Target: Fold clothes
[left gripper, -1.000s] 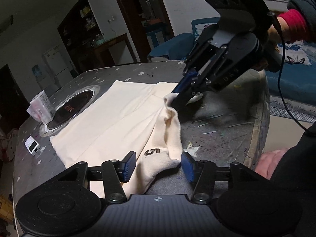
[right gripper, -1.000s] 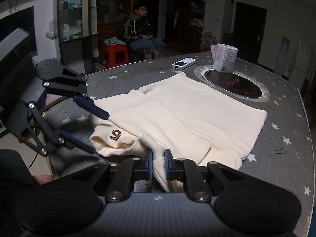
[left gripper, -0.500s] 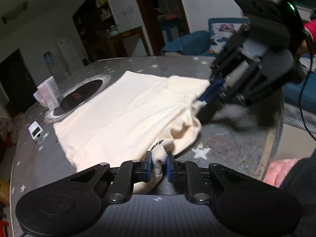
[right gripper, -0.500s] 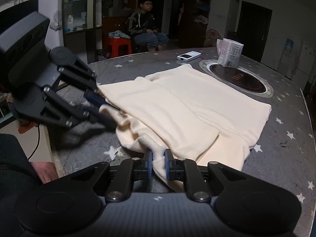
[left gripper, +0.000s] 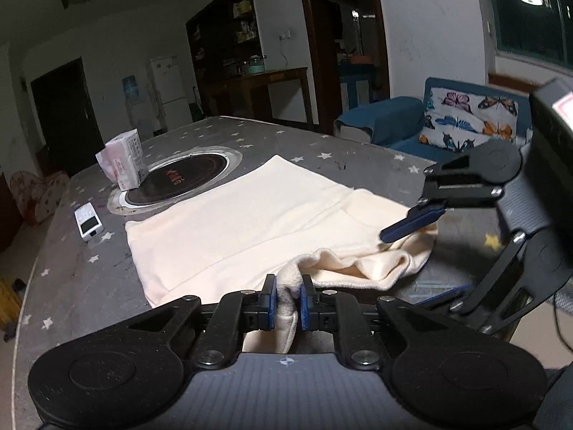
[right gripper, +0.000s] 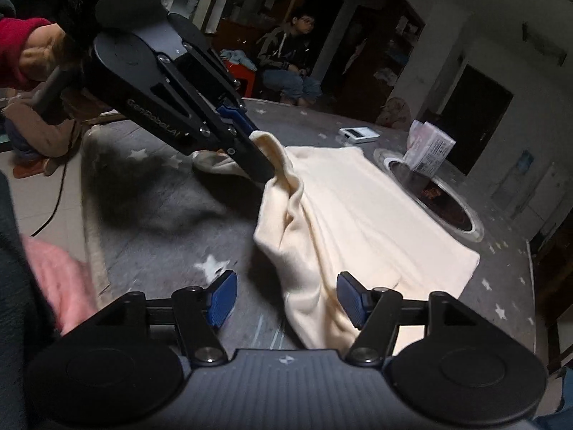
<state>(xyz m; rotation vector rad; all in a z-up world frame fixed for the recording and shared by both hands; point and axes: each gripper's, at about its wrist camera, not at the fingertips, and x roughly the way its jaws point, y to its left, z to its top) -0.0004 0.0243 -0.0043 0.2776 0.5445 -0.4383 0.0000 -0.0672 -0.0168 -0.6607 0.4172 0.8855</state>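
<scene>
A cream garment (left gripper: 250,222) lies partly folded on the grey star-patterned table (left gripper: 89,261); it also shows in the right wrist view (right gripper: 358,208). My left gripper (left gripper: 288,299) is shut on a bunched edge of the garment at its near side and lifts that edge; in the right wrist view it (right gripper: 266,157) holds the cloth up. My right gripper (right gripper: 288,299) is open, its pads on either side of the garment's near corner without pinching it. In the left wrist view it (left gripper: 415,258) stands open at the garment's right end.
A round inset hotplate (left gripper: 179,182) sits in the table past the garment, with a tissue pack (left gripper: 121,161) on its rim and a white remote (left gripper: 87,222) beside it. A blue sofa (left gripper: 447,125) stands beyond the table. A person (right gripper: 290,61) sits at the back.
My left gripper closed on the garment's edge and lifted it. My right gripper, earlier shut on the cloth, has opened and let go.
</scene>
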